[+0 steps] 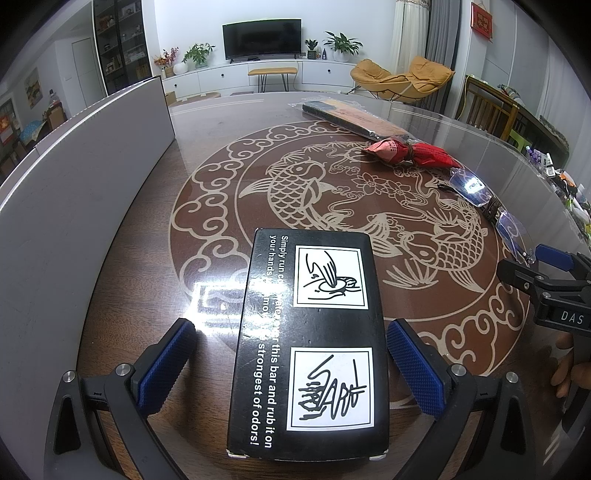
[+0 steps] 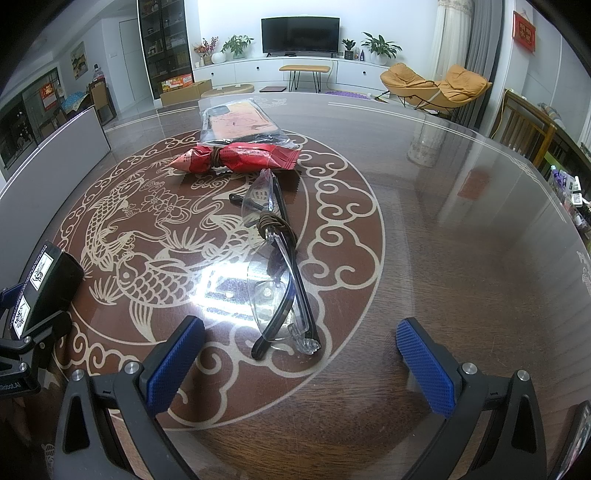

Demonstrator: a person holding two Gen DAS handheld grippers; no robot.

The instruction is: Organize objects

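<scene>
One black box (image 1: 308,347) lies lower centre between the left gripper's (image 1: 291,369) spread fingers, untouched. One pair of glasses (image 2: 275,266), one red packet (image 2: 236,158), one bagged phone case (image 2: 240,123) sit mid-frame; right gripper (image 2: 301,363) open.

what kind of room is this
Most likely a home living and dining room. A television stands on a low white cabinet with potted plants, an orange lounge chair sits by the curtains, and the work happens on a glass-topped dining table with a fish pattern.
</scene>
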